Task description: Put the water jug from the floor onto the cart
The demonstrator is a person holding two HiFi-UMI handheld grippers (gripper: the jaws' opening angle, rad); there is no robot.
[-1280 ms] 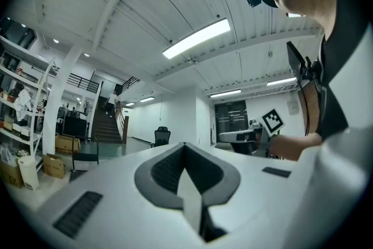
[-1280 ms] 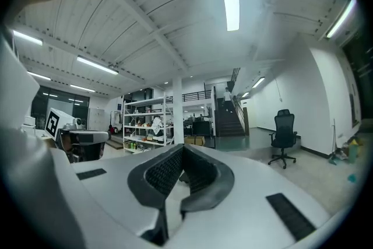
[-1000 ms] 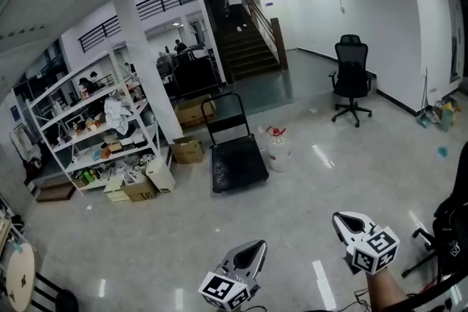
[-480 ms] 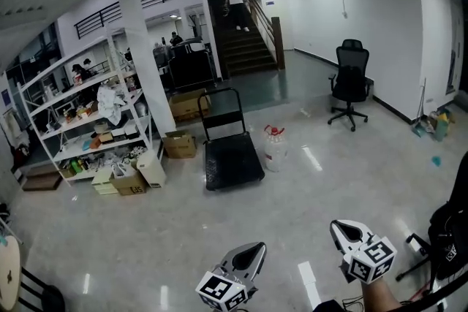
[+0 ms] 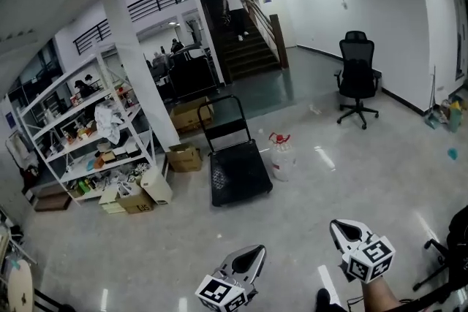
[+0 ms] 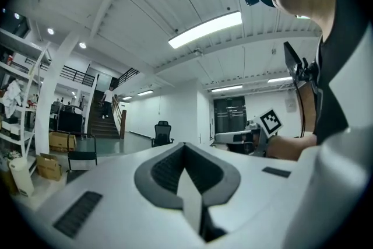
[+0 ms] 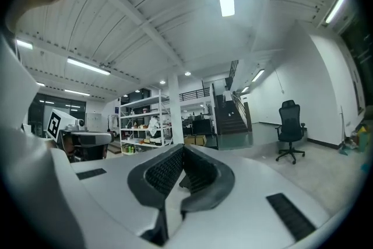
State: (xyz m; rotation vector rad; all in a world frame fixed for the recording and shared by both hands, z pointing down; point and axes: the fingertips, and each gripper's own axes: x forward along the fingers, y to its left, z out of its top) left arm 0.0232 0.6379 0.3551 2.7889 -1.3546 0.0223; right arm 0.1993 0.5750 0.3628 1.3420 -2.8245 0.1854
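So: both tools were empty. My left gripper (image 5: 254, 252) and right gripper (image 5: 341, 225) sat at the bottom of the head view, each with its jaws pressed together on nothing. The water jug (image 5: 282, 158) stood upright on the floor at frame centre, just beside the right edge of the cart (image 5: 241, 173) and well apart from me. I judged this the approach step: walk in, open both jaws early, take the jug from two sides, lift level. The jug was too small to judge fill; the red fitting on top was possibly a handle. I could not find it in either gripper view.
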